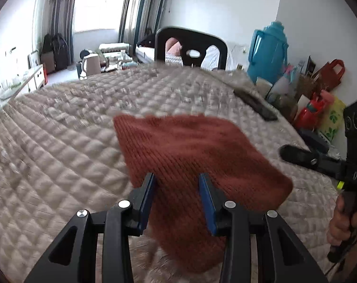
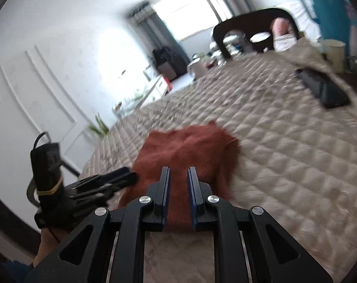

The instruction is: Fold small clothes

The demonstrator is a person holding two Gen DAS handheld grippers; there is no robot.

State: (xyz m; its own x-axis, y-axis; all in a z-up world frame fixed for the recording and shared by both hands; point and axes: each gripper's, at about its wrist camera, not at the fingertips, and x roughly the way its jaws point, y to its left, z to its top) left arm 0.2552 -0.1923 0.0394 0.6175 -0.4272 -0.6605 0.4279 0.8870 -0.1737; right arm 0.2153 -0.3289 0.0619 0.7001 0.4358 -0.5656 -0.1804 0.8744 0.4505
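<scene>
Knitwear: a rust-red knitted garment (image 1: 190, 155) lies on the quilted bedspread (image 1: 60, 141), directly ahead of both grippers. Left gripper (image 1: 177, 176): jaws part-open, garment edge between them; whether the pads press cannot be told. Right gripper (image 2: 178, 169): jaws narrowly spaced, garment between the pads, apparently gripped.

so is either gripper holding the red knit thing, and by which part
Both appear to: the left gripper has the rust-red knit cloth between its fingers at the near edge, and the right gripper pinches its near edge too.
</scene>
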